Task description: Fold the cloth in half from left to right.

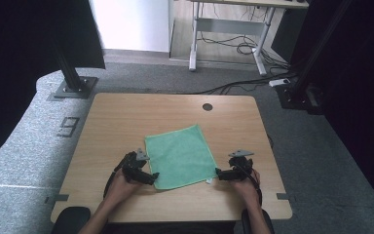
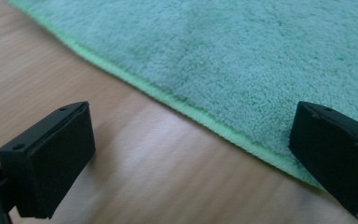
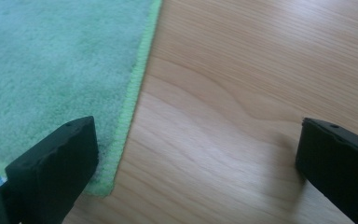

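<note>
On table (image 1: 112,117): green cloth (image 1: 180,155) flat | left claw (image 1: 149,177) wide | right claw (image 1: 220,174) wide

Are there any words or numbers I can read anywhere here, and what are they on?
"9" or a mirrored "e": one big dark sign on the grey floor left of the table; which it is, I cannot tell.
White tag at the near right corner of the green cloth: too small to read.
Nothing else carries any writing.

Wooden worktop (image 1: 126,122) sitting on grey carpet (image 1: 24,161); cable hole (image 1: 207,107) showing at far edge. Cables (image 1: 233,46) trailing under a far desk (image 1: 233,22).
</note>
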`<action>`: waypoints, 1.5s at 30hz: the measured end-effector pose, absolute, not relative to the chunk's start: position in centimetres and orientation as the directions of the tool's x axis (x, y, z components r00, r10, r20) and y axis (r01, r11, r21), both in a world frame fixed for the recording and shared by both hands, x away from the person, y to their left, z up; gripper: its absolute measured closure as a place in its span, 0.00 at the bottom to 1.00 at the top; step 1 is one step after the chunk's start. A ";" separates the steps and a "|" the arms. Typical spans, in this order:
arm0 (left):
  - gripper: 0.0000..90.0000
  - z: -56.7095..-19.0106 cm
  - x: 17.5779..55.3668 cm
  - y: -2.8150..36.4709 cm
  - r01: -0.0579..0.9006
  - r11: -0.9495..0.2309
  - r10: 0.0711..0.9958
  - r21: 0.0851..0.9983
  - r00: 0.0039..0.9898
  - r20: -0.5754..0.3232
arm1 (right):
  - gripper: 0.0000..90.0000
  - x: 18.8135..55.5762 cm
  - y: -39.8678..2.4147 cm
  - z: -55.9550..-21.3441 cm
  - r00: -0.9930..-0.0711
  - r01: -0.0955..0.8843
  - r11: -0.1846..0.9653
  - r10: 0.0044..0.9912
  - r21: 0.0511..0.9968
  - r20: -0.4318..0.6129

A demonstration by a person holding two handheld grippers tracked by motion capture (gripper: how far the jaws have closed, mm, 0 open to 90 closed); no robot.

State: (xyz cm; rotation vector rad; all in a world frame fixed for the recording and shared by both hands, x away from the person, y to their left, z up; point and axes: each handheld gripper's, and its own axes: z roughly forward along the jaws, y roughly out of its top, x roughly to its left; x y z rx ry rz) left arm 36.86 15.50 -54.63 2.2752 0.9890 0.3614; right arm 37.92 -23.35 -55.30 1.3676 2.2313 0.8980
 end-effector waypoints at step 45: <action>0.00 -53.4 48.7 19.2 0.645 -0.351 0.871 0.679 0.490 -0.016 | 0.00 37.7 -24.5 -55.7 -0.475 0.618 0.321 0.880 0.718 0.015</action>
